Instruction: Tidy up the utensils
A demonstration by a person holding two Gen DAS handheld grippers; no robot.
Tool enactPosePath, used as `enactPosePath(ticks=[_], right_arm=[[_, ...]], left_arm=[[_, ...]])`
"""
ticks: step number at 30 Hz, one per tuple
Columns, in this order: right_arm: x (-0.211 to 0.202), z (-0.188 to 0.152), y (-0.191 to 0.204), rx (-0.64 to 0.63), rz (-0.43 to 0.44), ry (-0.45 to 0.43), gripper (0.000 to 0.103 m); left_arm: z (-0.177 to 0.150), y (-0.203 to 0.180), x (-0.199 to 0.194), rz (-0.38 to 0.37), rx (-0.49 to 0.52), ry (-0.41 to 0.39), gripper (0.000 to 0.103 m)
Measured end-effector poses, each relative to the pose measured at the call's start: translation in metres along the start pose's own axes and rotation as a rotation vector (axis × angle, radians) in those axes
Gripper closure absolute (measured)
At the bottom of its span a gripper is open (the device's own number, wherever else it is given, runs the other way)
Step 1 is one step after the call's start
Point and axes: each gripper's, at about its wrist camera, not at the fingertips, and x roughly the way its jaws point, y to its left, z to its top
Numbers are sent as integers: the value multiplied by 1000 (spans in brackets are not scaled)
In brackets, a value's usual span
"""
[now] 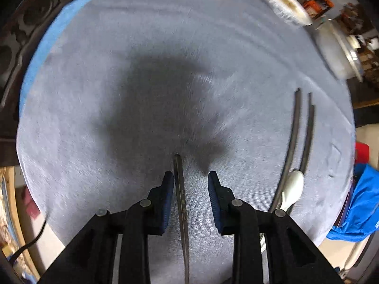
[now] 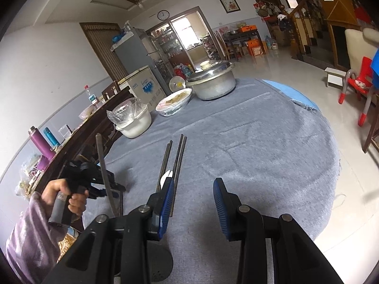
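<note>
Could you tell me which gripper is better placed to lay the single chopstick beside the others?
Probably the left gripper: the single chopstick already stands between its open jaws, while the right gripper hovers empty near the laid chopsticks.

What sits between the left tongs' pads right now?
A single dark chopstick, lying against the pad on the picture's left with a gap to the other pad. Clear in the left wrist view; the left tongs stand open.
</note>
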Motion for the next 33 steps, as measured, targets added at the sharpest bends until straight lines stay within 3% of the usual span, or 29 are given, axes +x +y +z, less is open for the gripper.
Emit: enactPosePath(ticks=[4, 6, 8, 12, 16, 22, 33], right_arm=[[-3, 0, -9, 18, 1, -10, 66], [-2, 0, -14, 33, 4, -7, 66], [-3, -1, -18, 47, 6, -4, 66], [-6, 0, -21, 54, 5, -15, 66], [-11, 1, -21, 48, 0, -29, 66], [-11, 0, -17, 39, -10, -30, 66], [5, -13, -1, 1, -21, 6, 66]], left_arm=[[5, -10, 4, 32, 7, -24, 74], [5, -14, 2, 58, 13, -49, 81], [3, -15, 1, 86, 29, -75, 94], [-2, -14, -4, 77, 48, -118, 96], [-28, -10, -17, 65, 81, -153, 96], [-72, -26, -89, -23, 169, -325, 96], [-187, -30, -250, -201, 309, -793, 98]])
